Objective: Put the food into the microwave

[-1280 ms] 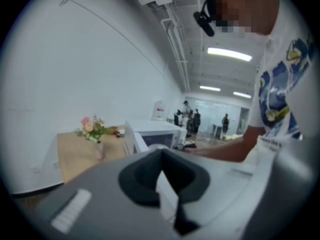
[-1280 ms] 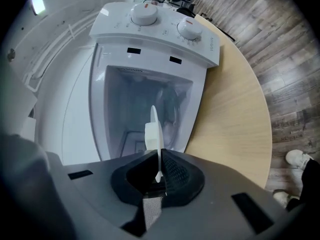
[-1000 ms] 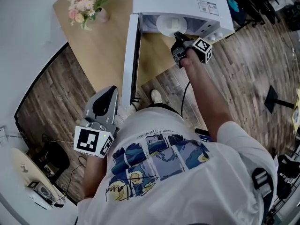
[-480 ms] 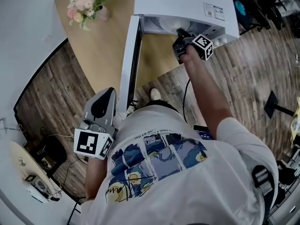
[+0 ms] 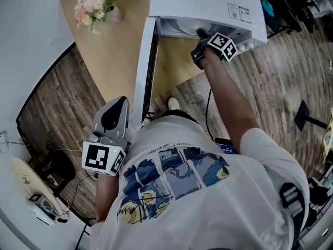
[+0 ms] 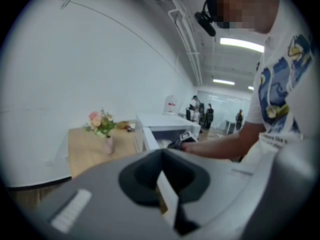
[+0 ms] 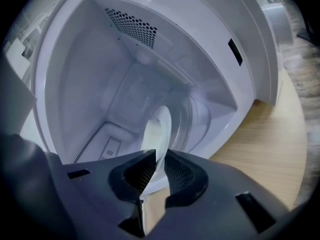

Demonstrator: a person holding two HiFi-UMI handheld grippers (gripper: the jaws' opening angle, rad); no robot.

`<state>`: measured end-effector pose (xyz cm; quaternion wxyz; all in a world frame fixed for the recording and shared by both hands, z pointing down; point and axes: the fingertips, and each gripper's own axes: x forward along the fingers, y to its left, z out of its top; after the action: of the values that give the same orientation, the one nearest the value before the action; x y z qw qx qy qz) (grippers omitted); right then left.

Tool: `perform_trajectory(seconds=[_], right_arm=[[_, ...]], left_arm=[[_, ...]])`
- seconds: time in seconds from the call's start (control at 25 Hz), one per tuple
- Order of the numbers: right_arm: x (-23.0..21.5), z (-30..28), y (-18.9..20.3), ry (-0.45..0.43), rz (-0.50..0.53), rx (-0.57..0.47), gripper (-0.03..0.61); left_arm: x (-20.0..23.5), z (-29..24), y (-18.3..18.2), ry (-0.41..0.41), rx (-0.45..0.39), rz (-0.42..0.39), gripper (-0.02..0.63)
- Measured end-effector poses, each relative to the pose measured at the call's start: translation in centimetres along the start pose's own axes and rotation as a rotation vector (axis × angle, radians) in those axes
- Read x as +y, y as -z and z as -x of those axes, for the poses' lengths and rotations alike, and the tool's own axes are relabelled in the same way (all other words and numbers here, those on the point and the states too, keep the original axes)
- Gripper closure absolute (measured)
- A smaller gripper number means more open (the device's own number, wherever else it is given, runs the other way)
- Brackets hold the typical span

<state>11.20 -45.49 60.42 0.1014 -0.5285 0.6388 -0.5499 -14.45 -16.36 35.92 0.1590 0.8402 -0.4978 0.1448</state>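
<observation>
Reaches into open microwave [image 5: 203, 1] with right tool [image 7: 157, 156], just spread slack about white plate [image 7: 157, 129] rim. Holds left tool [image 6: 161, 154] closed, empty, near door [image 5: 144, 66].

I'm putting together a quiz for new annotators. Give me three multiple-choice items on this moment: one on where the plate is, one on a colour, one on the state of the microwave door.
1. Where is the white plate?
A. Inside the microwave cavity
B. On top of the microwave
C. On the wooden floor

2. What colour is the microwave?
A. Black
B. Red
C. White

3. How does the microwave door stand?
A. Shut
B. Swung open
C. Taken off

Answers:
1 A: the right gripper view shows the plate inside the cavity, with its rim between the jaws of the right gripper, which have just been opening.
2 C: the casing and the cavity walls are white in both views.
3 B: the head view shows the door swung out from the cavity's left edge.
</observation>
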Motion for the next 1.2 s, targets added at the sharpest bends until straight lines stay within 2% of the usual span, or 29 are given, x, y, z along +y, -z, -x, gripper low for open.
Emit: perform_trajectory(seconds=[0.12,0.4,0.64,0.96,1.2], right_arm=[[0.0,-0.1,-0.2,0.033,0.097,0.000,0.521],[0.2,0.0,-0.7,0.146,0.400,0.013,0.468],[0.0,0.1,-1.0,0.229,0.577,0.035,0.419],[-0.2,0.5,-0.9,0.258,0.647,0.034,0.403],[-0.1,1.7,-0.9,0.263,0.667,0.025,0.394]], left_arm=[[0.1,0.0,0.1,0.003,0.005,-0.002,0.606],[0.2,-0.2,0.2,0.019,0.013,-0.006,0.606],[0.3,0.0,0.3,0.016,0.007,-0.005,0.606],[0.4,1.1,0.4,-0.005,0.007,-0.002,0.606],[0.1,1.3,0.7,0.018,0.008,-0.005,0.606]])
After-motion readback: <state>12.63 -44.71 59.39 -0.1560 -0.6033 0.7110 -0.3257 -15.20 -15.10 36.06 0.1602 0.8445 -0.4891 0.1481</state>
